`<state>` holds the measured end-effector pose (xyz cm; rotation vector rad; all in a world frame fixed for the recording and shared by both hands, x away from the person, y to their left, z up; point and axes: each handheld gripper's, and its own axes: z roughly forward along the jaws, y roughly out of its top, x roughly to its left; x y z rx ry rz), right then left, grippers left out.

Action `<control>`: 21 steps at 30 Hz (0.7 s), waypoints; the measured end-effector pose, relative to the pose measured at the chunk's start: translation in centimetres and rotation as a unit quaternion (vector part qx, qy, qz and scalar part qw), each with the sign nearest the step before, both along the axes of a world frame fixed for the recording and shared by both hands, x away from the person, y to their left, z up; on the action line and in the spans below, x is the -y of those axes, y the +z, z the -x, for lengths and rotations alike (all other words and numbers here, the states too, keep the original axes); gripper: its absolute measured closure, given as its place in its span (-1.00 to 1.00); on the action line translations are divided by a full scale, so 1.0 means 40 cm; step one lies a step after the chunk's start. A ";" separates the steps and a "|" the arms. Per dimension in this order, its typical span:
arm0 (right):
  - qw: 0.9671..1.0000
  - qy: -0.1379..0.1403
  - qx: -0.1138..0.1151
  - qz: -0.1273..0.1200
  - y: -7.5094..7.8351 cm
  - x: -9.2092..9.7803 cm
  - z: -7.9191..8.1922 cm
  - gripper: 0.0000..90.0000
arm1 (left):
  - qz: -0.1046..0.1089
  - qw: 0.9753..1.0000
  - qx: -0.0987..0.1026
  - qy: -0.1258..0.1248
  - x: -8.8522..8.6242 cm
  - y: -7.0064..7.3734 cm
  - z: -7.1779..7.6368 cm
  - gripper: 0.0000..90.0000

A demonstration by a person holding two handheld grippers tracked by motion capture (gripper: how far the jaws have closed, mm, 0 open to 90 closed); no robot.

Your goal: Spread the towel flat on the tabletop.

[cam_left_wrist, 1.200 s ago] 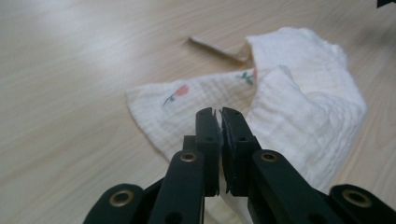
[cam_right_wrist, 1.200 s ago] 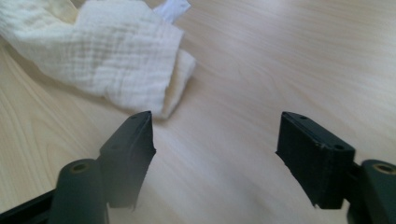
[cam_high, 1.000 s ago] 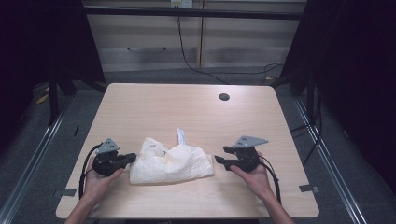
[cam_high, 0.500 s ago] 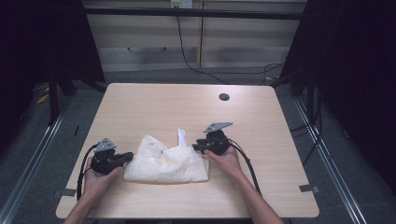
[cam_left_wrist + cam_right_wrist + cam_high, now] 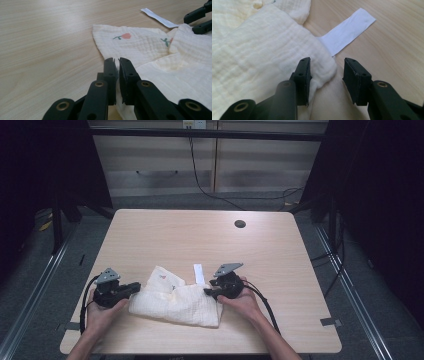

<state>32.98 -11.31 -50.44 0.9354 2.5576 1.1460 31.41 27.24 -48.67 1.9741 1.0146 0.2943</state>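
Since a second ago, the right gripper has swung in from the table's right side to the muslin cloth; its jaws are spread around a bunched corner beside the white tag. The left gripper, jaws pressed together, pinches the cloth's left edge. Lying crumpled at the wooden table's near edge, the cloth looks light, limp and thin, so folded corners probably give the surest hold.

Cloth on table, between left gripper and right gripper.
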 end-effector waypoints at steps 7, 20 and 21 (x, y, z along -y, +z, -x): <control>1.000 -0.007 -0.005 -0.029 0.024 0.021 -0.017 0.56 | -0.001 1.000 -0.001 -0.005 0.006 -0.003 -0.002 0.87; 0.999 0.010 -0.033 -0.035 -0.003 -0.024 -0.037 0.34 | 0.000 1.000 -0.004 -0.011 0.003 -0.005 -0.006 0.86; 0.999 0.011 -0.029 -0.032 -0.003 -0.021 -0.035 0.46 | 0.003 1.000 -0.003 -0.008 0.004 -0.006 -0.006 0.86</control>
